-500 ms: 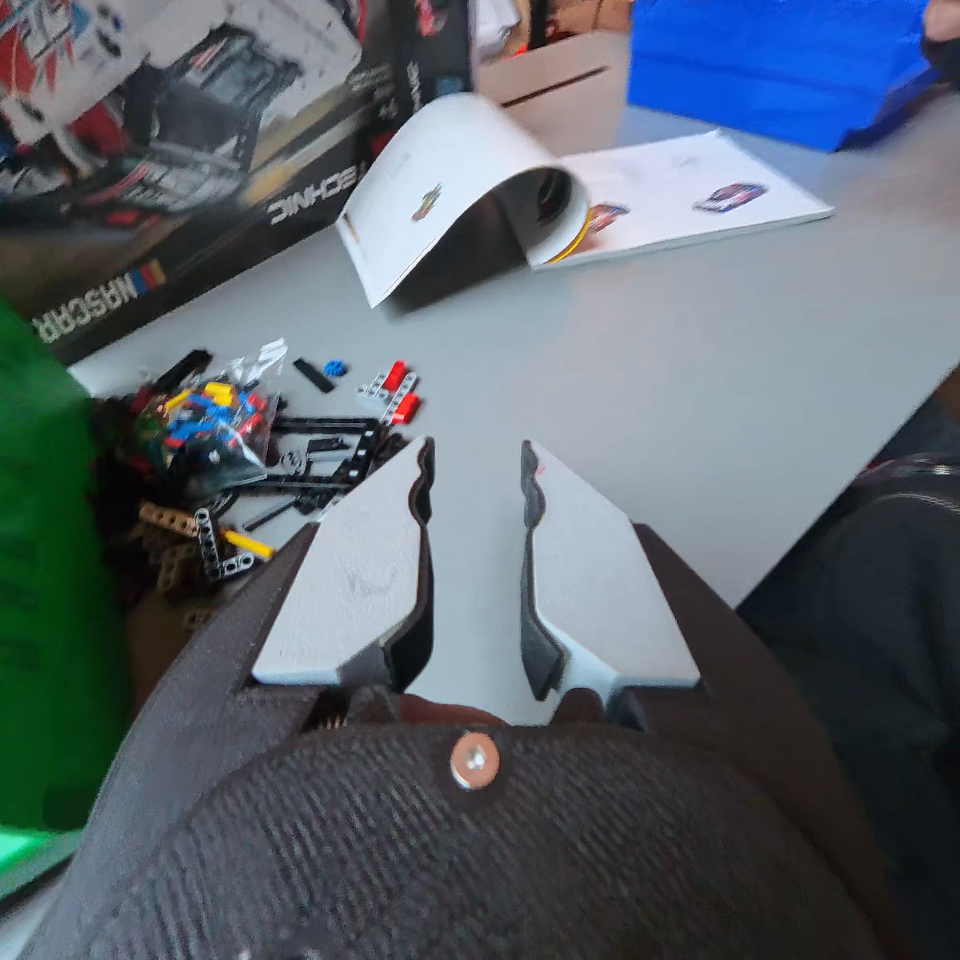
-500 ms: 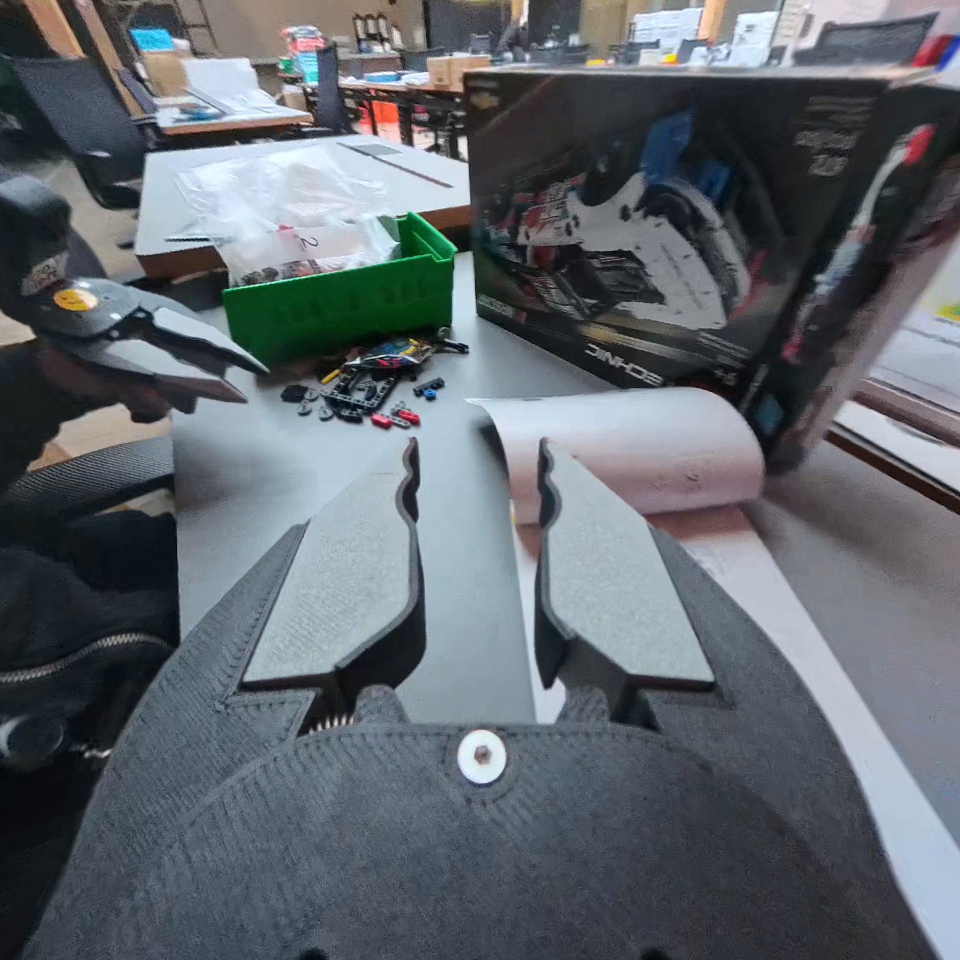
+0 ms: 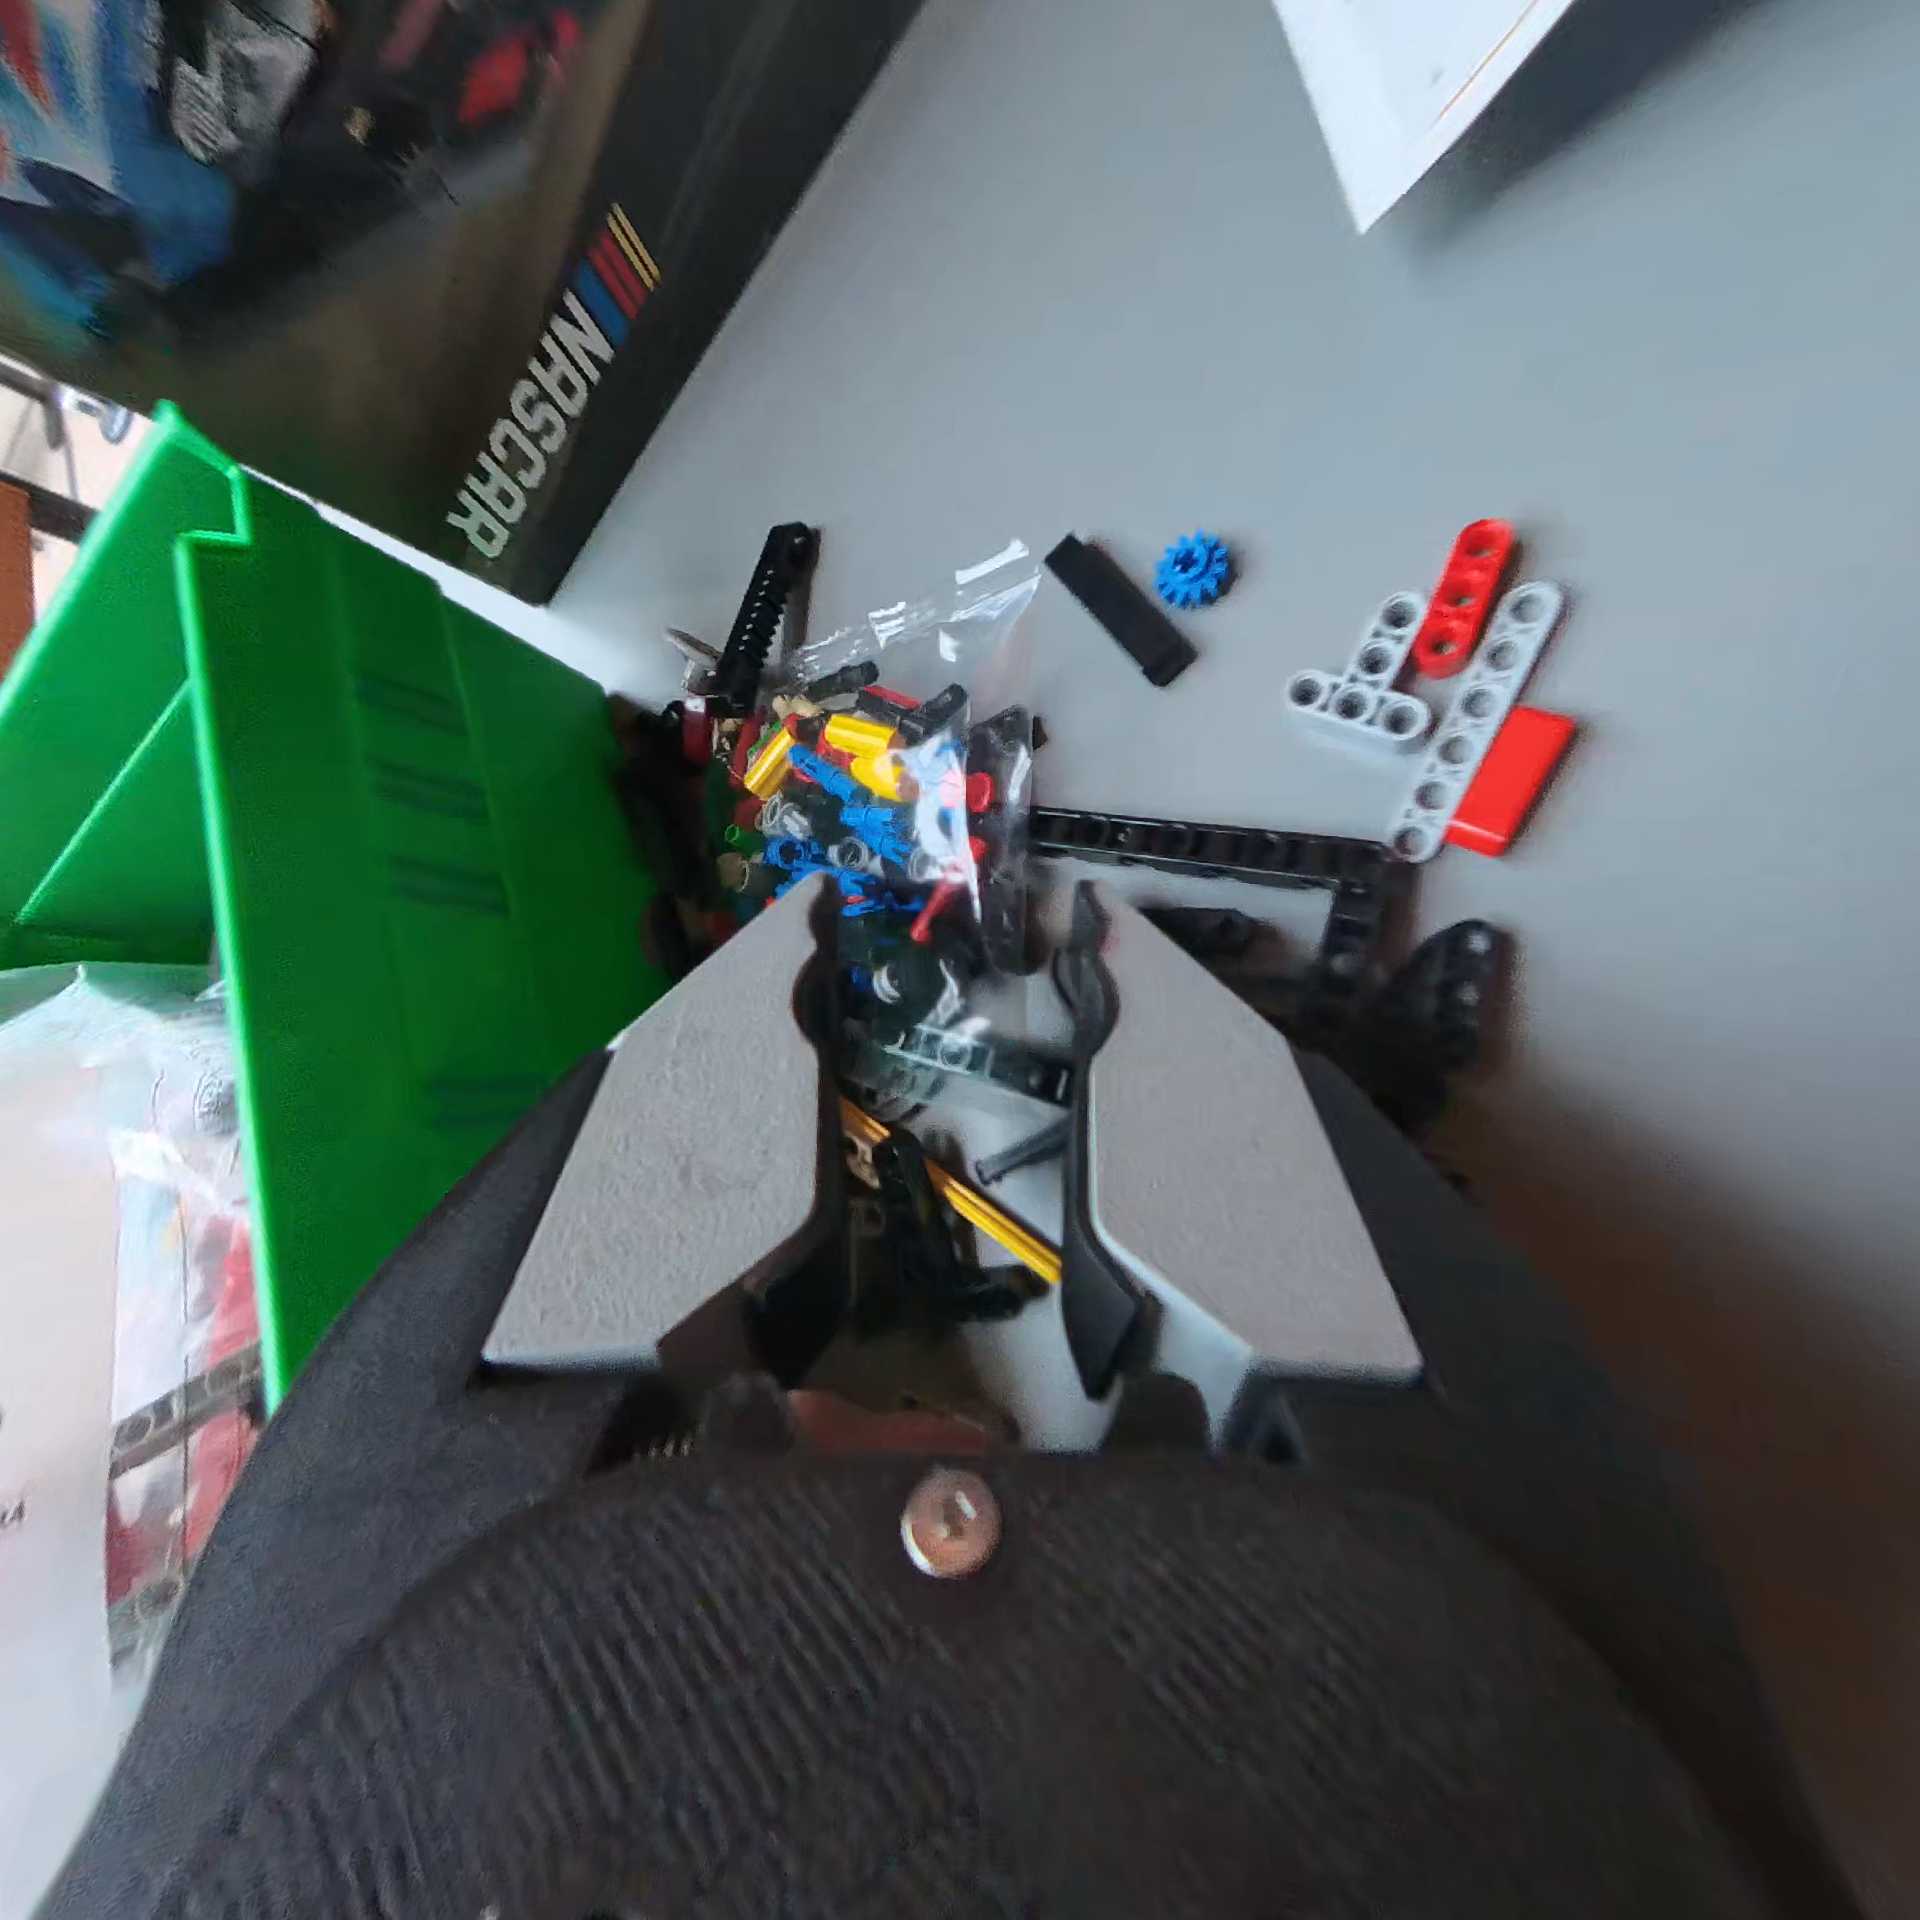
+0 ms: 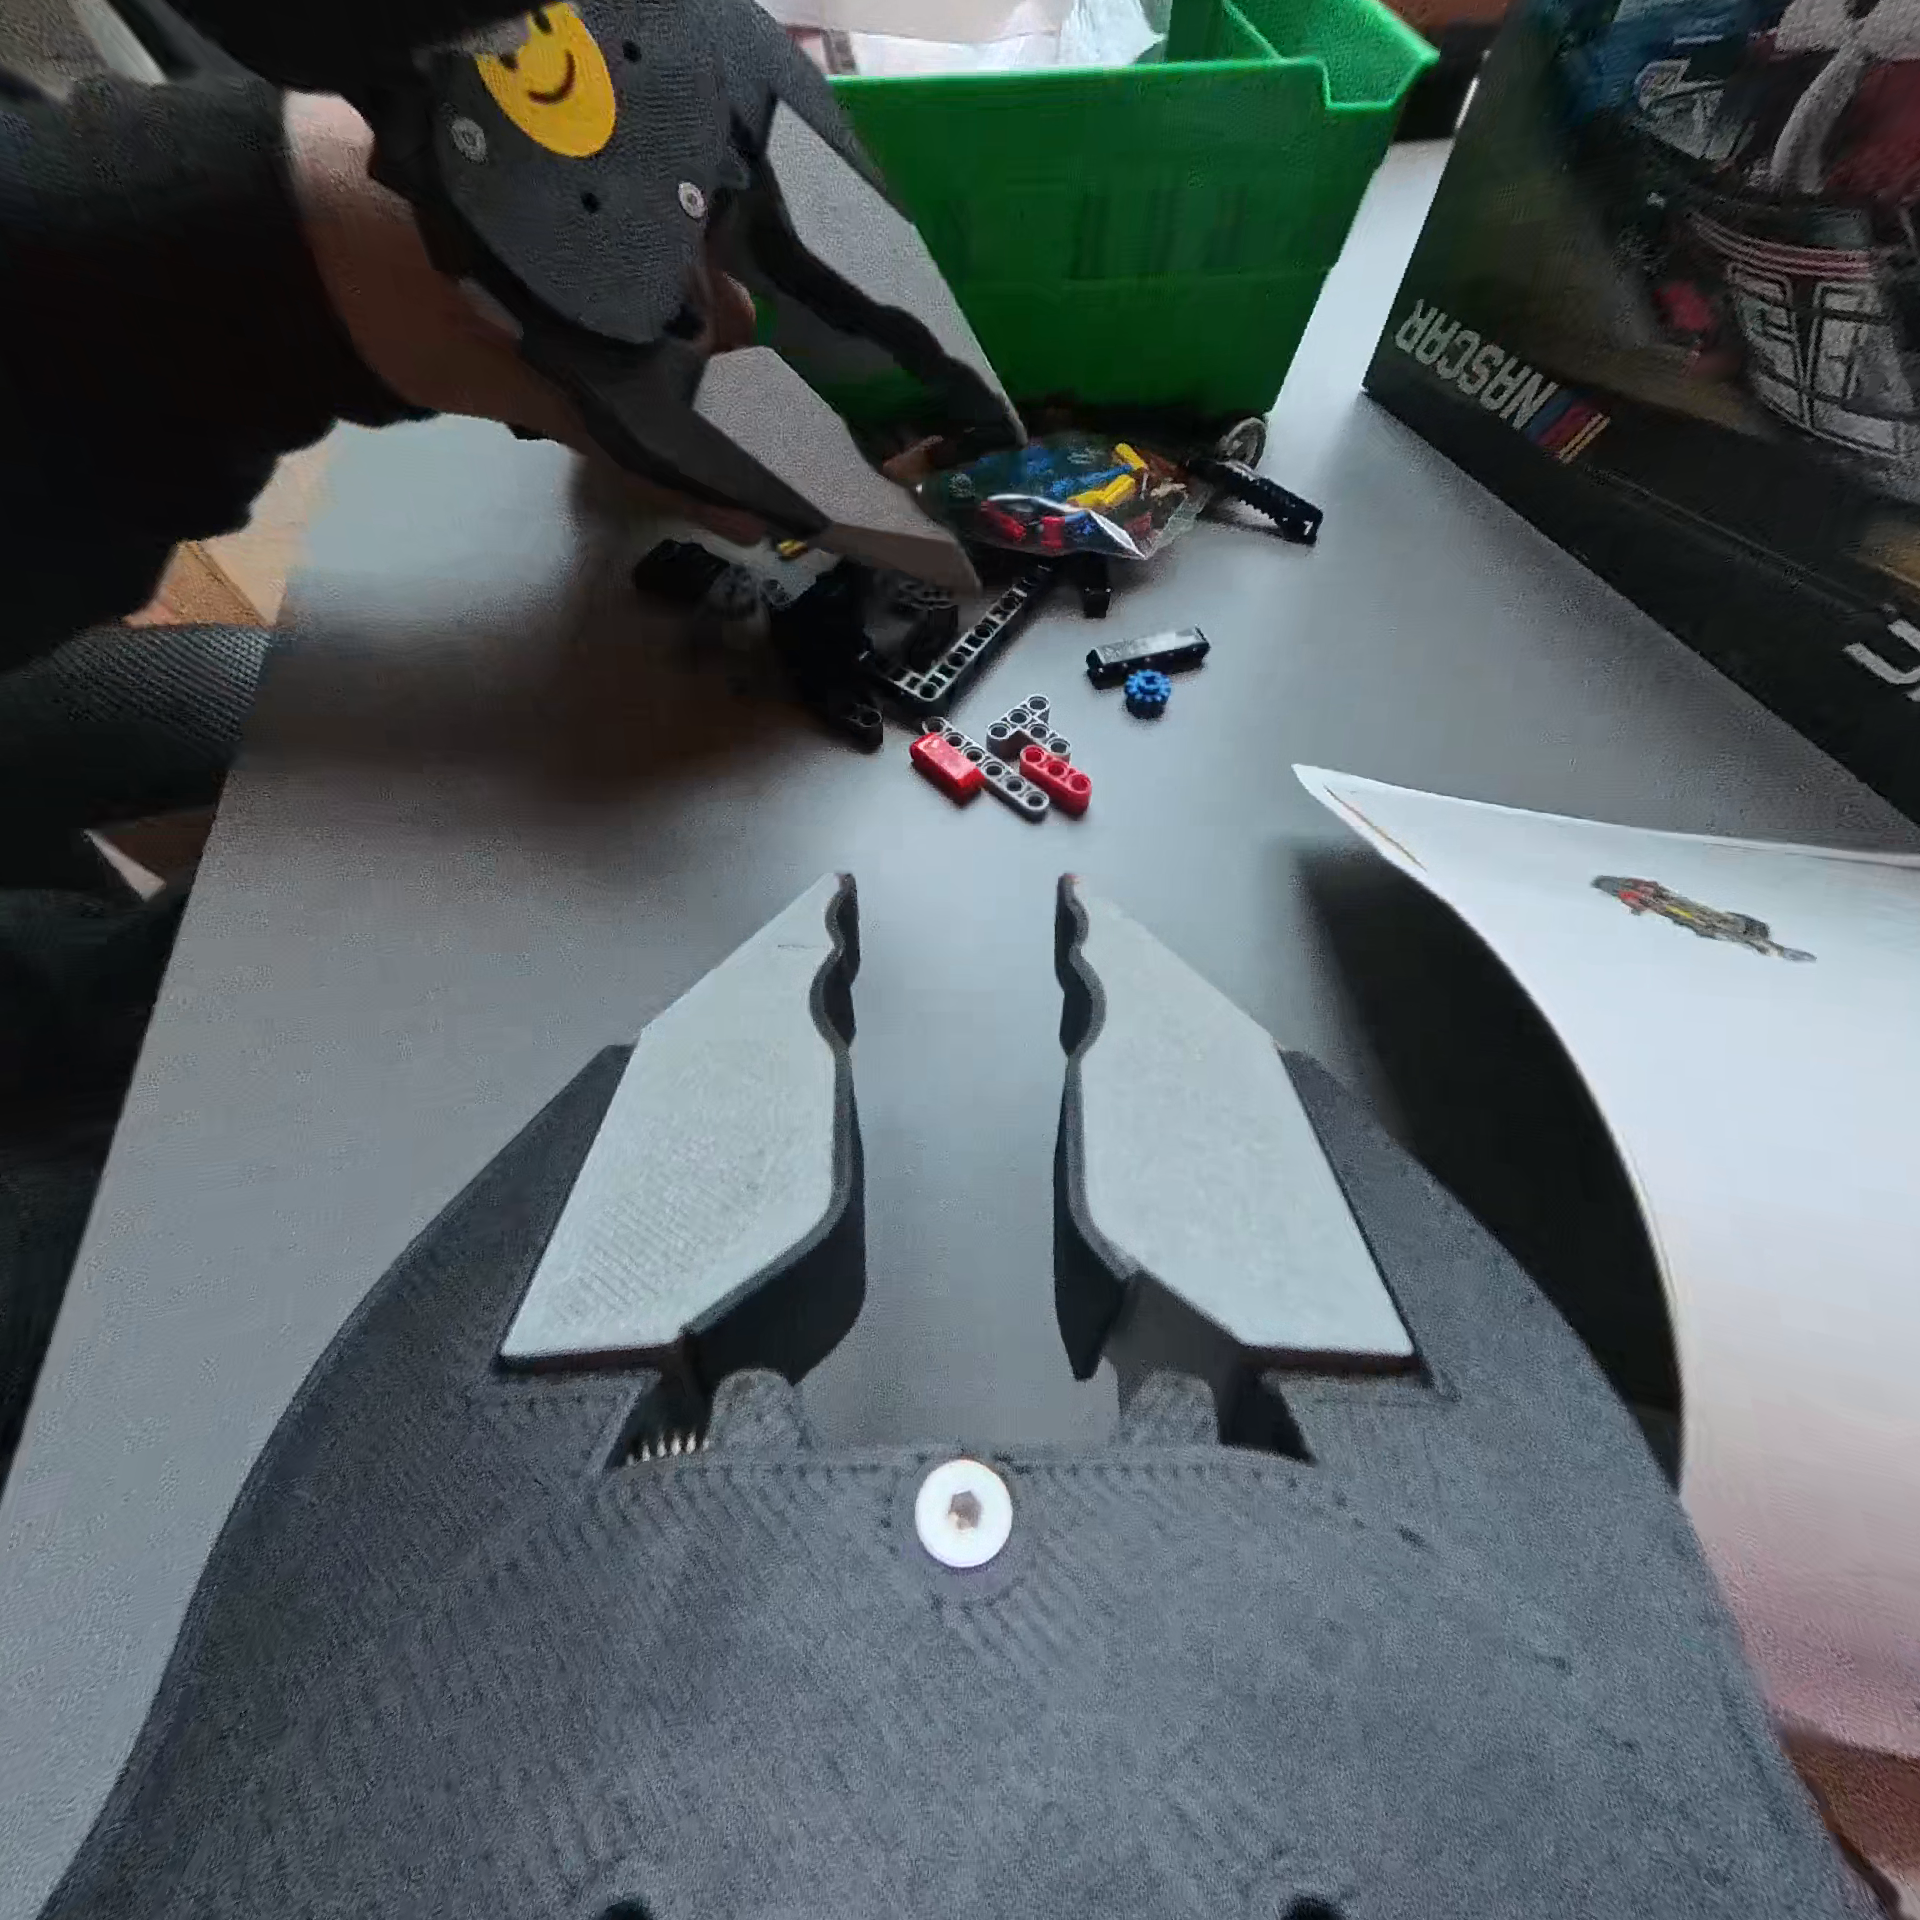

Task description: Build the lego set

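Grey-padded, our left gripper (image 3: 951, 914) hangs with its jaws apart over the lego pieces (image 3: 935, 1070) piled beside the green bin (image 3: 395, 831). Our right gripper (image 4: 956, 894) is likewise spread and empty above bare table (image 4: 468, 914), the instruction booklet (image 4: 1714, 1039) curling just beside it.

We find white block lettering beside a small striped emblem on the dark set box (image 4: 1662, 312), ahead and right of the right gripper (image 4: 956, 904), and a yellow smiley sticker (image 4: 545, 78) atop the left gripper (image 4: 992, 509).
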`<move>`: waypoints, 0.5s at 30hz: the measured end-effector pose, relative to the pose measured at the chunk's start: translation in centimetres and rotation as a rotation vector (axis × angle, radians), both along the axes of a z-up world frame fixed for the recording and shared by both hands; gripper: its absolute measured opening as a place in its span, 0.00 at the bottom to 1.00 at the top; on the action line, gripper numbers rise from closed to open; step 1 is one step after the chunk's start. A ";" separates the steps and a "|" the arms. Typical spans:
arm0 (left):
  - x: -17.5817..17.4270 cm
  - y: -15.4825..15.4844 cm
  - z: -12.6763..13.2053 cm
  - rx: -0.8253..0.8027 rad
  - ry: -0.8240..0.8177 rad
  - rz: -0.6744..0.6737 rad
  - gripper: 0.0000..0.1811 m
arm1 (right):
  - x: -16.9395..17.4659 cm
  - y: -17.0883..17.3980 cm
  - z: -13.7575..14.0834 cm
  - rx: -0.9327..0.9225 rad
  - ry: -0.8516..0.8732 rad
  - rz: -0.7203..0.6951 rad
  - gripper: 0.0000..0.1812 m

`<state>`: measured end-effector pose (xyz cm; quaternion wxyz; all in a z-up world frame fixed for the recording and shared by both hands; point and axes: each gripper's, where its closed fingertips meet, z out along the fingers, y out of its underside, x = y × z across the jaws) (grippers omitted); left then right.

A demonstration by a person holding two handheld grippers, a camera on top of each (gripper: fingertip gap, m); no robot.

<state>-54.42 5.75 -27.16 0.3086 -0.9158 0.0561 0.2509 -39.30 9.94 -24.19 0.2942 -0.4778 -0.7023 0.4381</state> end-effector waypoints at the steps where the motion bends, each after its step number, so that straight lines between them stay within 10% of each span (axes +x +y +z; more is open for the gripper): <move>1: -0.4 0.2 -0.3 -0.014 0.013 0.003 0.15 | 0.2 0.3 -0.2 0.003 0.002 -0.009 0.19; 8: -1.4 1.0 6.4 0.297 0.104 0.013 0.00 | 0.7 2.5 1.4 -0.073 0.054 -0.067 0.17; 15: 7.6 0.5 12.9 0.780 -0.640 -0.182 0.00 | 0.7 2.9 3.9 -0.230 0.134 -0.069 0.30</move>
